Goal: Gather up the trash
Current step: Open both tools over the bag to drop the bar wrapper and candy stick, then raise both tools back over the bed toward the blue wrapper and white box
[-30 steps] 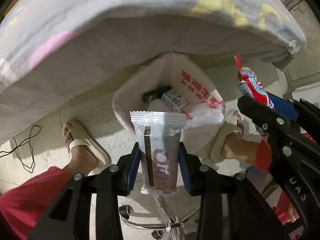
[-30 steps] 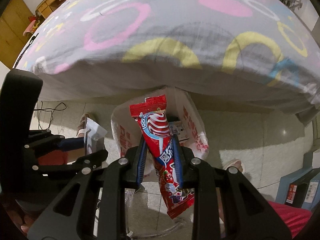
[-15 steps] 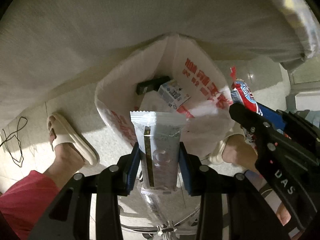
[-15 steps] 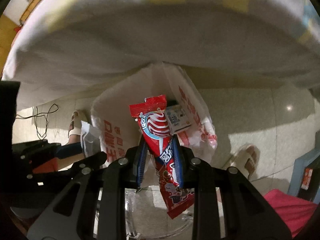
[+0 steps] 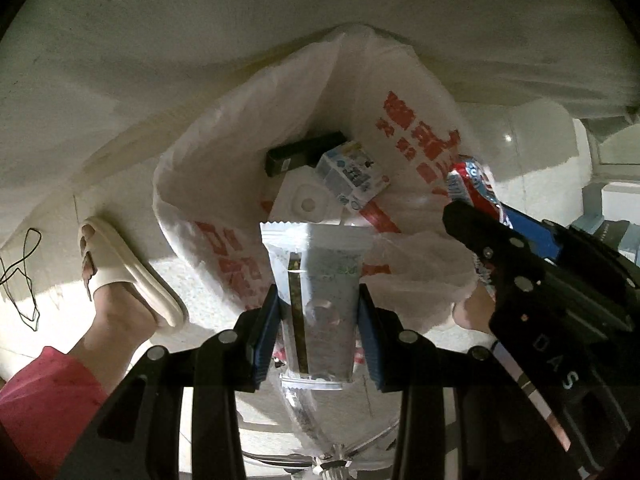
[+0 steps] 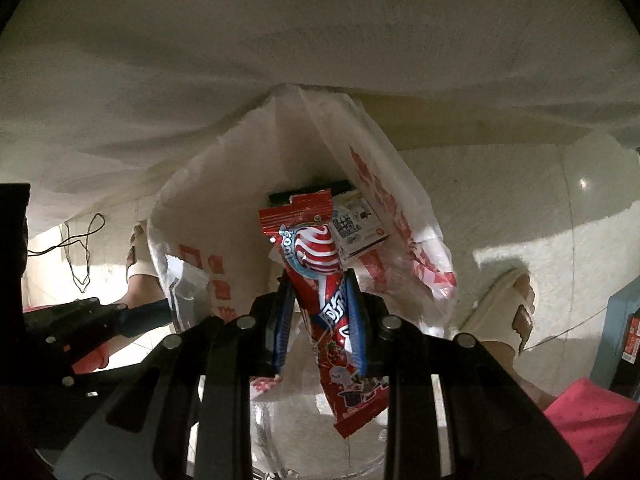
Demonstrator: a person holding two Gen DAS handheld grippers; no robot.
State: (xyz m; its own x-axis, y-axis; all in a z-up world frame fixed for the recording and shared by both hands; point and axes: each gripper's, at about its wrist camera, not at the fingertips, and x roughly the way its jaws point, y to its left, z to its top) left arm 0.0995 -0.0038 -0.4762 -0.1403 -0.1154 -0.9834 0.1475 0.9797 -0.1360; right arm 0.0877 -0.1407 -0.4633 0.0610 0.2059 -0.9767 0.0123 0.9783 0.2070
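bag (image 5: 224, 168) print blurred, black box (image 5: 304, 154) half hidden, red wrapper (image 5: 474, 184) partly covered

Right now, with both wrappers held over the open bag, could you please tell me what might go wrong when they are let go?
1. The clear wrapper in the left gripper sits near the bag's front rim and might drop outside onto the floor.
2. The red wrapper in the right gripper is light and might cling to a pad.
3. The thin bag may sag if a gripper brushes it.
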